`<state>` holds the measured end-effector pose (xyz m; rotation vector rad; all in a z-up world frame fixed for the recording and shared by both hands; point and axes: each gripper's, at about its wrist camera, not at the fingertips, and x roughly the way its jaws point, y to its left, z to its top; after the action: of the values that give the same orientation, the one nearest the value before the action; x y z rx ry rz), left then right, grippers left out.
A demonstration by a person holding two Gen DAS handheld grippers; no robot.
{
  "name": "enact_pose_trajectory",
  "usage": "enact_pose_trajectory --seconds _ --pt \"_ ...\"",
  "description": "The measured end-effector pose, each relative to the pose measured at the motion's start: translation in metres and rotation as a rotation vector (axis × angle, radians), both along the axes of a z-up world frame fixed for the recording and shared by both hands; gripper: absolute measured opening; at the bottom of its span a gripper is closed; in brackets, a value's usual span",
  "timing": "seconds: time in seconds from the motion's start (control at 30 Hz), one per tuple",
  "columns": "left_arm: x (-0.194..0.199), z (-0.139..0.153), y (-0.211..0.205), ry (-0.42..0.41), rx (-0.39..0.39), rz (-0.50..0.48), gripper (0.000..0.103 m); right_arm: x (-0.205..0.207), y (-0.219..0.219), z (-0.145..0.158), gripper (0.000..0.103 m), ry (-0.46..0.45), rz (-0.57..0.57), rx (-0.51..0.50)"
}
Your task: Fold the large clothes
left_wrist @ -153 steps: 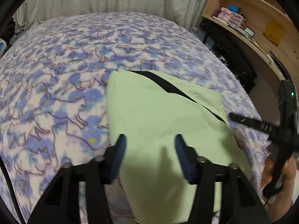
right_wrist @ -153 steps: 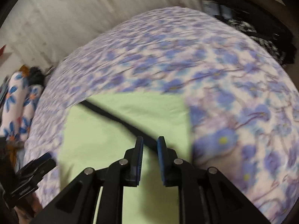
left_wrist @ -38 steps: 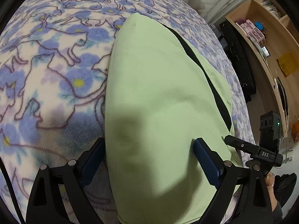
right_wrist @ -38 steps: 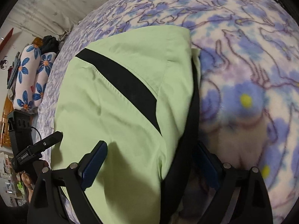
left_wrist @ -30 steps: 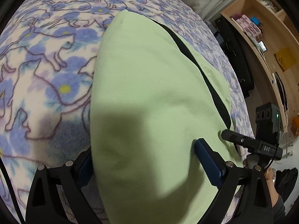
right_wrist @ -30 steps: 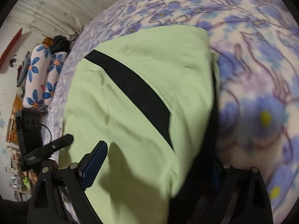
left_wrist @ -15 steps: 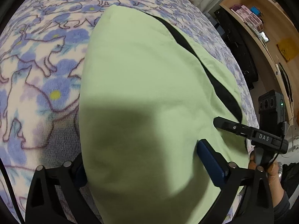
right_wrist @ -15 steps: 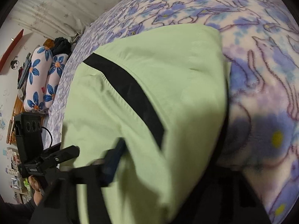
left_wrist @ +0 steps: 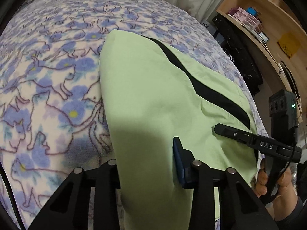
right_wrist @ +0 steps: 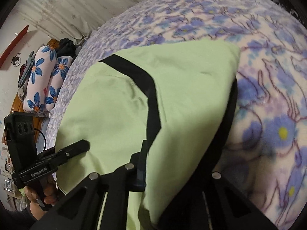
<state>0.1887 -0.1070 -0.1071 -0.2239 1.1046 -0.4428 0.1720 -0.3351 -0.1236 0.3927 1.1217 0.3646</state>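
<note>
A folded light green garment (left_wrist: 149,99) with a black stripe (left_wrist: 203,90) lies on the floral bed. It also shows in the right wrist view (right_wrist: 119,111). My left gripper (left_wrist: 147,164) straddles the garment's near left edge, jaws closed in on the cloth, the left finger hidden under it. My right gripper (right_wrist: 178,164) straddles the near right edge (right_wrist: 191,126), the cloth draped between its jaws, its right finger hidden. Each gripper appears in the other's view: the right gripper (left_wrist: 249,140) at right, the left gripper (right_wrist: 57,157) at left.
The bed has a blue and purple cat-and-flower blanket (left_wrist: 48,80). Wooden shelves (left_wrist: 268,25) and a dark bag (left_wrist: 239,53) stand to the right. Flowered pillows (right_wrist: 42,80) lie at the left of the bed. Curtains (right_wrist: 80,5) hang behind.
Both grippers have narrowed their jaws onto the near edges of the green garment, and the near part of the cloth has bunched up between them.
</note>
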Motion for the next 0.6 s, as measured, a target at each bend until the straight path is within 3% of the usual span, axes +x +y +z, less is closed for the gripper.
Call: enact_pose_trajectory --seconds 0.23,0.6 --pt "-0.027 0.018 0.021 -0.022 0.007 0.005 0.032 -0.018 0.03 0.024 0.011 -0.026 0.035 -0.037" --pt "-0.07 0.061 0.105 -0.088 0.033 0.05 0.031 -0.044 0.104 0.057 0.011 -0.087 0.098 0.011"
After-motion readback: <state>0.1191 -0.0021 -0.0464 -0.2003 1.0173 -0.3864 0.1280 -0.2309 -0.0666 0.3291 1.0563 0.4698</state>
